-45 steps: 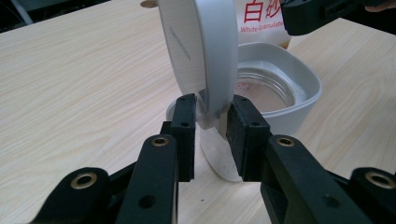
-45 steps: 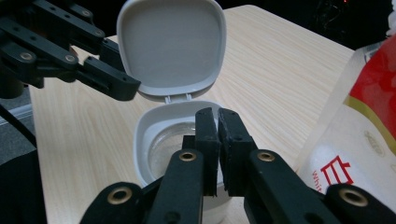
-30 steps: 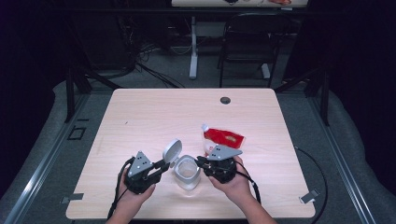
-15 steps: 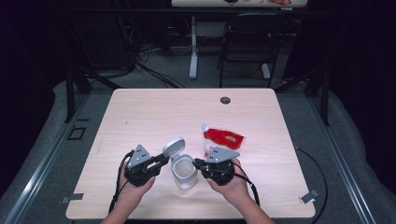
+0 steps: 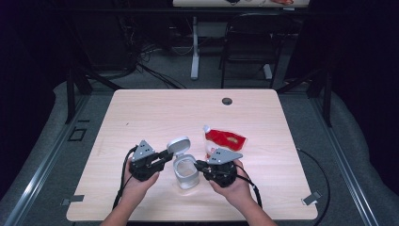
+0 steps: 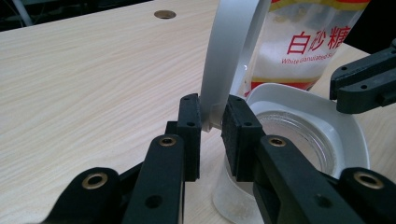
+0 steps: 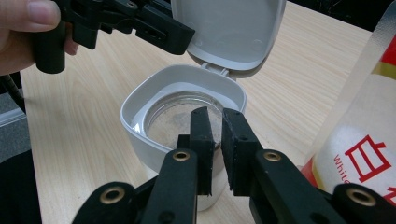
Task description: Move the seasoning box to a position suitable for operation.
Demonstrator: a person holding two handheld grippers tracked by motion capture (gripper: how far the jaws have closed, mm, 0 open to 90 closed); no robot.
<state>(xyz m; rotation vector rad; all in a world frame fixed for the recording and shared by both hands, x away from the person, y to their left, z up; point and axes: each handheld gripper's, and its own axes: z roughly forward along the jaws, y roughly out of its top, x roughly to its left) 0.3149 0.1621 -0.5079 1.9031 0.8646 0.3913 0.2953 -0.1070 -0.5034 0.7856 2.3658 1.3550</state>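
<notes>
A clear jar (image 5: 186, 172) with a white collar stands near the table's front edge, its hinged grey lid (image 5: 179, 145) swung up and open. My left gripper (image 5: 167, 153) is shut on that lid; in the left gripper view the pads (image 6: 189, 126) pinch the lid's edge (image 6: 231, 56) just above the hinge. My right gripper (image 5: 200, 165) meets the jar from the right. In the right gripper view it (image 7: 217, 126) stands nearly closed at the near rim of the jar (image 7: 140, 116), seemingly clamped on it. Pale residue lies in the jar's bottom.
A red and white sugar pouch (image 5: 221, 140) stands just behind the right gripper, close to the jar. A round cable hole (image 5: 227, 101) sits near the table's far edge. Cables trail from both grippers toward the front edge.
The left gripper has shifted slightly to the right toward the jar, carrying the open lid with it. The right gripper and the jar have stayed put.
</notes>
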